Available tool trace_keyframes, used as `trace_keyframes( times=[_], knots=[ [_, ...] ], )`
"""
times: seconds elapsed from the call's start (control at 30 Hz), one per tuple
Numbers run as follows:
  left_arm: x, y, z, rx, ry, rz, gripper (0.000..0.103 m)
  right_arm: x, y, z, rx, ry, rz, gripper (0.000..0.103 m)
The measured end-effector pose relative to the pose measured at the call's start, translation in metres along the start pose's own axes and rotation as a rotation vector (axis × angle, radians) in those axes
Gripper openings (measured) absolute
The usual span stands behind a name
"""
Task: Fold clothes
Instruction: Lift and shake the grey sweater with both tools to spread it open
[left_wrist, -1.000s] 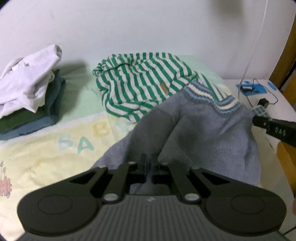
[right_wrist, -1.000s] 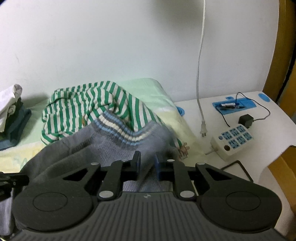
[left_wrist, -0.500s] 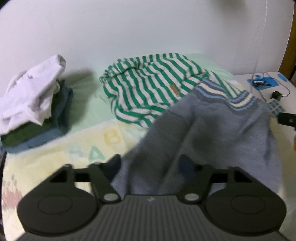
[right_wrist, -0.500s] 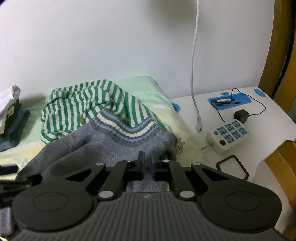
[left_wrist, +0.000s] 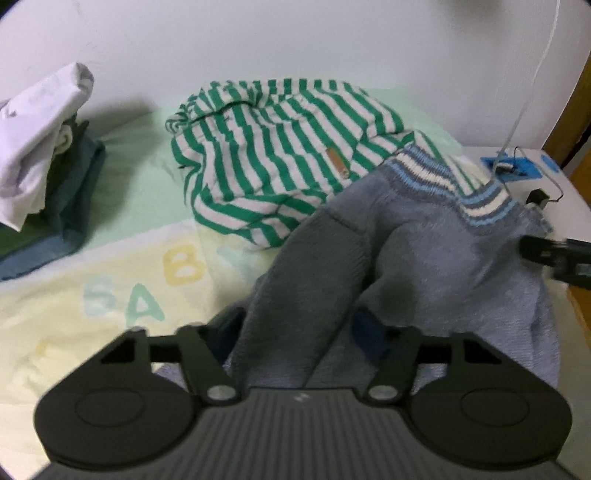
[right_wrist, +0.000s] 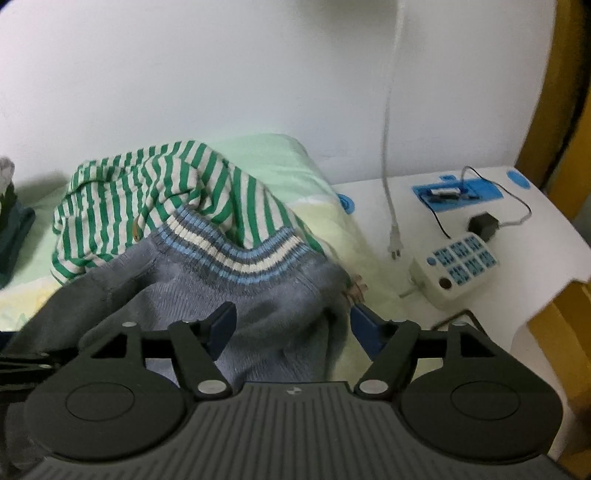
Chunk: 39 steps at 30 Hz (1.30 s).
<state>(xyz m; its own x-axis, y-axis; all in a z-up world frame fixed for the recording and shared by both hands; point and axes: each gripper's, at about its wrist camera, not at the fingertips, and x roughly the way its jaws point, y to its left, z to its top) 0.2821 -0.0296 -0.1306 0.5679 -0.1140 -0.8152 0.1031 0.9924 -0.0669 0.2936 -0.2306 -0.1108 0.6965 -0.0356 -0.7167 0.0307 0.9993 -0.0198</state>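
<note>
grey sweater (left_wrist: 424, 258), between both parted tongs (right_wrist: 291, 325)

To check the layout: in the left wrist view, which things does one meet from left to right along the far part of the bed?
Pile of folded clothes → green striped garment → grey knitted sweater → right gripper.

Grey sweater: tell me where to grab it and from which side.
Grip the grey sweater at its striped ribbed hem, coming from the near side, over the body. That band looks thick, lies exposed on top of the striped shirt, and faces both open grippers.
</note>
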Motion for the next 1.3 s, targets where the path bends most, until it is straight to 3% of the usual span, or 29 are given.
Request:
trace_keyframes(
  times=[0.1, 0.13, 0.17, 0.2, 0.33, 0.5, 0.73, 0.9, 0.93, 1.07, 1.17, 1.27, 1.3],
  knots=[
    [-0.008, 0.0, 0.0, -0.005, -0.017, 0.001, 0.02, 0.021, 0.007, -0.003, -0.039, 0.036, -0.009, 0.071],
    [-0.011, 0.0, 0.0, -0.006, -0.022, 0.003, 0.012, 0.026, 0.008, -0.006, -0.044, 0.047, -0.002, 0.062],
    [-0.015, 0.001, -0.001, -0.013, -0.027, 0.001, 0.011, 0.03, 0.008, -0.008, -0.047, 0.056, 0.006, 0.052],
    [-0.02, 0.004, -0.003, -0.027, -0.034, -0.006, 0.011, 0.031, 0.007, -0.011, -0.044, 0.057, 0.015, 0.034],
    [-0.052, 0.007, -0.015, -0.047, -0.09, -0.006, 0.011, 0.009, -0.001, -0.014, -0.007, -0.021, 0.065, 0.023],
    [-0.094, 0.014, -0.031, -0.062, -0.145, -0.018, 0.01, -0.025, -0.006, -0.014, 0.024, -0.069, 0.146, 0.02],
    [-0.156, 0.052, -0.077, -0.131, -0.194, -0.008, 0.01, -0.088, -0.001, -0.039, -0.061, -0.086, 0.27, 0.02],
    [-0.187, 0.082, -0.119, -0.174, -0.148, 0.021, 0.01, -0.122, 0.013, -0.081, -0.16, 0.003, 0.332, 0.016],
    [-0.19, 0.084, -0.129, -0.168, -0.127, 0.018, 0.01, -0.126, 0.016, -0.09, -0.18, 0.028, 0.337, 0.011],
    [-0.195, 0.083, -0.173, -0.116, -0.046, 0.013, 0.01, -0.14, 0.03, -0.13, -0.254, 0.127, 0.336, 0.011],
    [-0.202, 0.081, -0.184, -0.058, -0.066, 0.005, 0.01, -0.142, 0.035, -0.151, -0.292, 0.184, 0.303, 0.011],
    [-0.208, 0.079, -0.194, 0.0, -0.086, -0.003, 0.016, -0.152, 0.04, -0.137, -0.281, 0.082, 0.262, 0.024],
    [-0.21, 0.078, -0.198, 0.019, -0.092, -0.006, 0.018, -0.156, 0.041, -0.131, -0.273, 0.037, 0.248, 0.042]
  ],
)
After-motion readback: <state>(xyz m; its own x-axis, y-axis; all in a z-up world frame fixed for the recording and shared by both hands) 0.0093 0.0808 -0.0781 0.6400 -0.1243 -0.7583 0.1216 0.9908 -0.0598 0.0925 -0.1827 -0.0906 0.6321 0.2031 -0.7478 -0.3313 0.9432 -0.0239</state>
